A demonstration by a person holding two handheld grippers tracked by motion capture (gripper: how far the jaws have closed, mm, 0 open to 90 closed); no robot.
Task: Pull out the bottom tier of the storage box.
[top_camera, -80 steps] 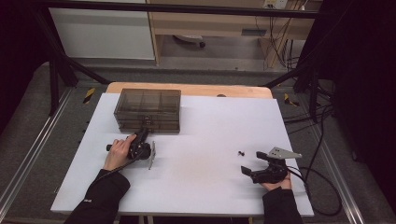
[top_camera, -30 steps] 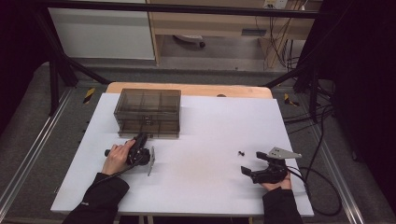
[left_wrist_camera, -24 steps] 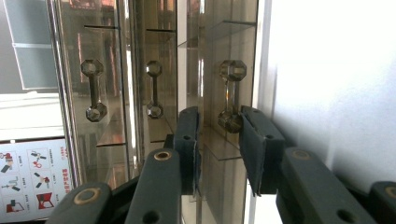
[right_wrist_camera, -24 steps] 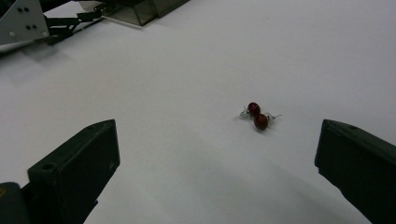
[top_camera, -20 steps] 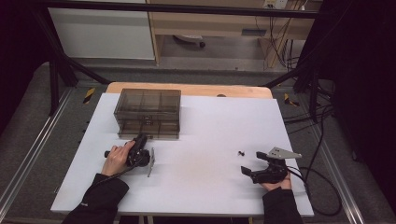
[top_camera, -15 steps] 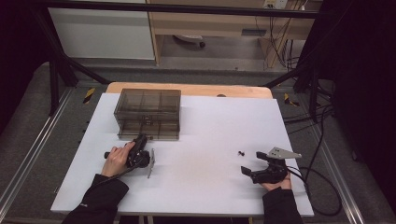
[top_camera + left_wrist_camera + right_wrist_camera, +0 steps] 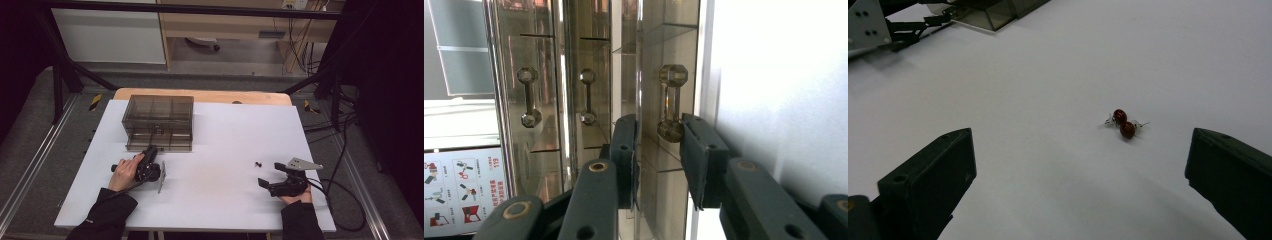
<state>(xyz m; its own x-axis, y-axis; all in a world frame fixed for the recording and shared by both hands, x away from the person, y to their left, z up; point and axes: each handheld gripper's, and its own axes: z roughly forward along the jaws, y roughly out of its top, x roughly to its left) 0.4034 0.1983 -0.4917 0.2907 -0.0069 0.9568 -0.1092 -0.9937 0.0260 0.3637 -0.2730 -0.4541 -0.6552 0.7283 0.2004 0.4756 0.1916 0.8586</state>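
While the smoked-acrylic drawer organiser stands at the rear left of the white tabletop, its bottom drawer sits slightly pulled out toward the person; compartment dividers show through the top, and contents cannot be made out. Seen from the left gripper view, the left gripper has its two pads on either side of the bottom drawer's clear faceted handle, closed against the handle's lower knob. Two more handles of the same kind sit on the drawers above. On the right side of the tabletop, the right gripper lies low with its jaws spread wide and nothing between them. Just ahead of it lies a pair of dark red bead earrings, touching each other, apart from both jaws. Grey carpet, metal floor rails and a wooden cabinet lie beyond.
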